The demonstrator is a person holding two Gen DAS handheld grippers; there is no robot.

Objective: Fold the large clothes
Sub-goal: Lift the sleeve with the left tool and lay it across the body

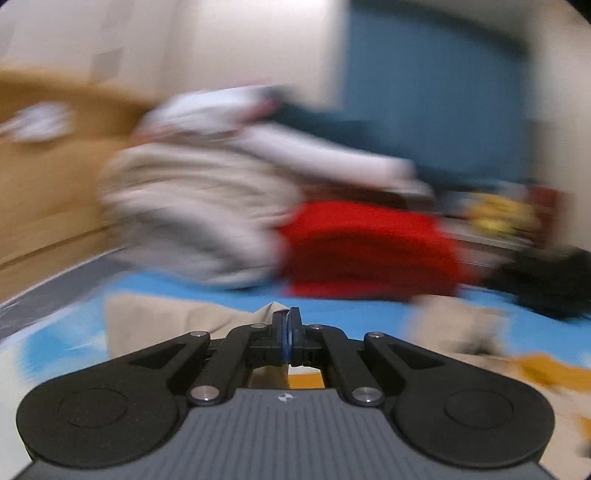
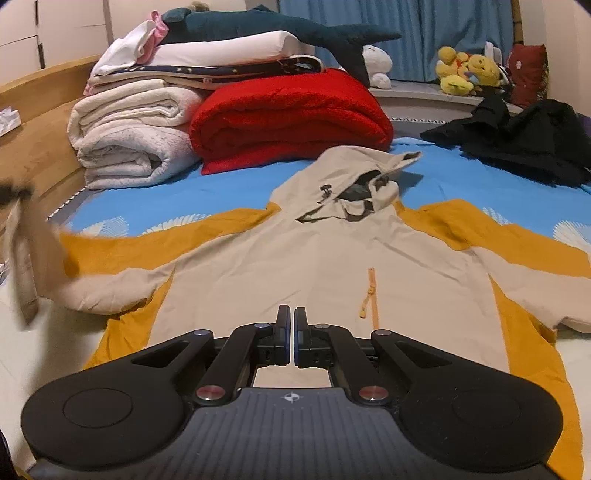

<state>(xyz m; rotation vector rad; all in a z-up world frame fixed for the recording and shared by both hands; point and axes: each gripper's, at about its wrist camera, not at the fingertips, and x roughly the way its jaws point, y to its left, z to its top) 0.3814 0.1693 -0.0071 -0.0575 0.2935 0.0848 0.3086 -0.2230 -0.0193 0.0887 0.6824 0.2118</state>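
Note:
A beige and mustard hooded jacket [image 2: 314,266] lies spread flat on the blue bedsheet [image 2: 221,184], hood [image 2: 347,184] toward the far end. My right gripper [image 2: 294,321] hovers shut over the jacket's lower body with nothing between its fingers. The jacket's left sleeve [image 2: 33,258] is raised off the bed at the far left and is blurred. In the blurred left wrist view my left gripper [image 1: 286,319] is shut, with a fold of beige sleeve fabric [image 1: 166,317] pinched at its tips.
Folded white blankets [image 2: 129,140] and a red blanket [image 2: 291,114] are stacked at the head of the bed, with a shark plush [image 2: 277,26] on top. A black garment [image 2: 524,140] lies far right. Yellow plush toys [image 2: 465,70] sit behind. A wooden bed frame [image 2: 37,96] borders the left.

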